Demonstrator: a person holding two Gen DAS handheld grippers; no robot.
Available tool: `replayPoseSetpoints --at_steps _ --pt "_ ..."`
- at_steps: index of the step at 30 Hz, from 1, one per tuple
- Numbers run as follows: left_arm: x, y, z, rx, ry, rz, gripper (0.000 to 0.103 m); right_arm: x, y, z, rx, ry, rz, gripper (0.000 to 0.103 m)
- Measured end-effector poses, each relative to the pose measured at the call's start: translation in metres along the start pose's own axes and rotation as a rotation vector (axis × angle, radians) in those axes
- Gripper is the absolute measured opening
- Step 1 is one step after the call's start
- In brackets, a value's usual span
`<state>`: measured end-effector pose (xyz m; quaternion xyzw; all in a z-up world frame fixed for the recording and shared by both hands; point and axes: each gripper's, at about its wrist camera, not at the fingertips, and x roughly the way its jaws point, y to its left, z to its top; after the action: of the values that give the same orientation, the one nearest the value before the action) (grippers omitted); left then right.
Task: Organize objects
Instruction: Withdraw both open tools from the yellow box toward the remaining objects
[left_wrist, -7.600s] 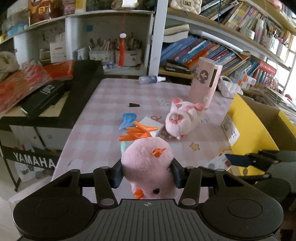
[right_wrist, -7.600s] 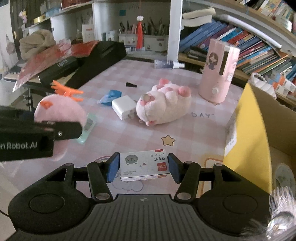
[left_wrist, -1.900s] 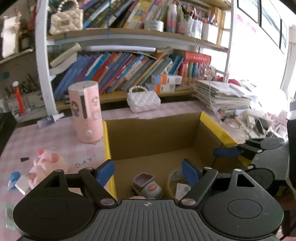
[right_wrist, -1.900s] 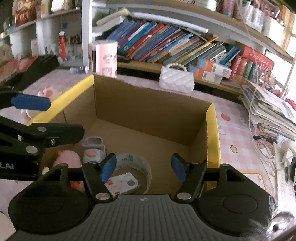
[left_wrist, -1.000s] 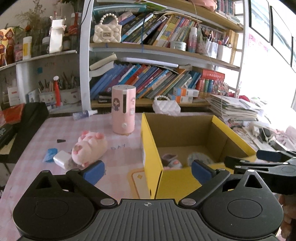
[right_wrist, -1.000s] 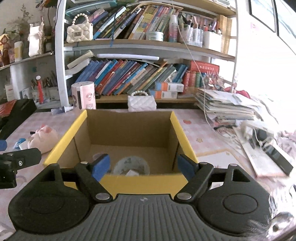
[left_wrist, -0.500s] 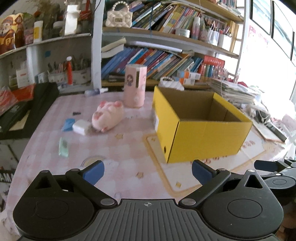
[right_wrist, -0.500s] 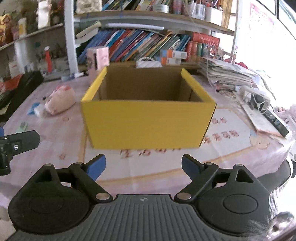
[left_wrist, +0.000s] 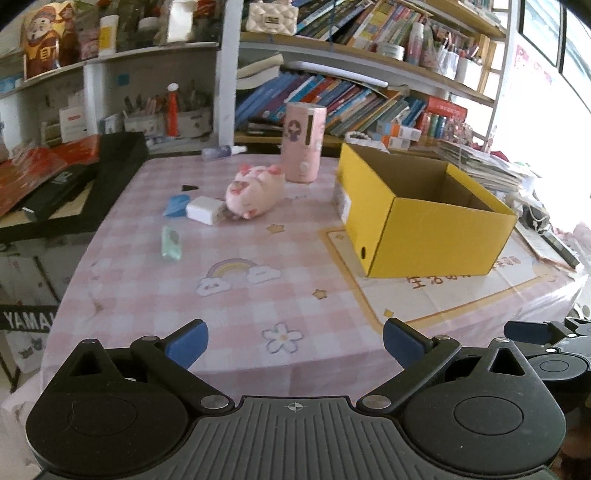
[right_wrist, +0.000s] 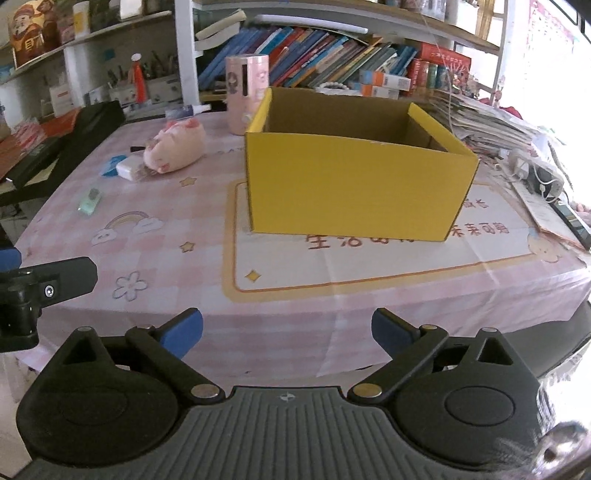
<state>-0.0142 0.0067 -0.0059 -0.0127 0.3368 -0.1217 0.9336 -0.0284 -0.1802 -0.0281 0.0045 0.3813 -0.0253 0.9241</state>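
A yellow cardboard box (left_wrist: 436, 232) (right_wrist: 354, 184) stands on the pink checked table; its contents are hidden from here. A pink plush pig (left_wrist: 255, 190) (right_wrist: 173, 146), a white adapter (left_wrist: 205, 210) (right_wrist: 129, 170), a blue item (left_wrist: 175, 205) (right_wrist: 112, 162) and a mint green stick (left_wrist: 170, 243) (right_wrist: 89, 201) lie on the table's left part. My left gripper (left_wrist: 293, 341) is open and empty at the table's near edge. My right gripper (right_wrist: 286, 332) is open and empty, in front of the box.
A pink cylinder device (left_wrist: 304, 142) (right_wrist: 245, 94) stands behind the pig. A small spray bottle (left_wrist: 223, 151) lies near the back edge. A black keyboard case (left_wrist: 81, 181) sits left of the table. Bookshelves (left_wrist: 351, 96) fill the back; paper stacks (right_wrist: 491, 125) lie right.
Both grippers, open and empty, have pulled back from above the box to the table's near edge. The box now looks farther away and its contents are out of sight.
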Motion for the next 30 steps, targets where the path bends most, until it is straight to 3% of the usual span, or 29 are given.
replayPoseSetpoints --at_steps 30 --pt "-0.026 0.061 -0.004 -0.062 -0.021 0.100 0.103 -0.005 0.076 0.014 -0.116 -0.024 0.085 0.100"
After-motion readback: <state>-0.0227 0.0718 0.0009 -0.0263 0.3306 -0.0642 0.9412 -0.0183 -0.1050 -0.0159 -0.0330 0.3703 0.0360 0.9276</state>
